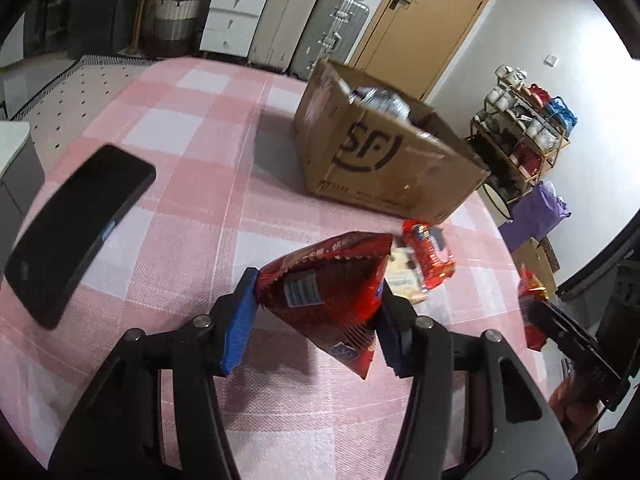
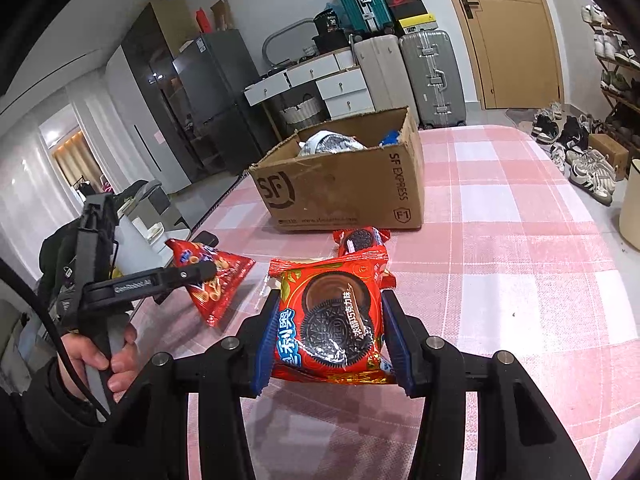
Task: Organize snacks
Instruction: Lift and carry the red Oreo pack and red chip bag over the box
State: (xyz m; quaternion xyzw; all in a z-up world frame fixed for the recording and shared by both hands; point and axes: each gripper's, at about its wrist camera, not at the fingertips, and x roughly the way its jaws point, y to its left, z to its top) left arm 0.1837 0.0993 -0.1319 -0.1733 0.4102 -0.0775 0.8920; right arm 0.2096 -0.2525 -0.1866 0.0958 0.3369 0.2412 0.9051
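Observation:
In the left wrist view my left gripper (image 1: 316,285) is shut on a red triangular snack bag (image 1: 332,300), lifted off the pink checked tablecloth (image 1: 192,184). The right wrist view shows my right gripper (image 2: 330,297) shut on a red Oreo pack (image 2: 328,316), also held above the cloth. An open SF cardboard box (image 2: 340,188) stands behind, with silver and blue packets inside. A smaller Oreo pack (image 2: 360,240) lies in front of the box. The left gripper (image 2: 206,271) with its bag (image 2: 218,280) appears at the left, a hand on its handle.
A black phone (image 1: 76,228) lies on the cloth at the left. A pale wrapped snack (image 1: 404,280) sits beside the small Oreo pack (image 1: 430,254). Suitcases (image 2: 432,76), white drawers and a door stand beyond the table; shoes cover the floor at the right.

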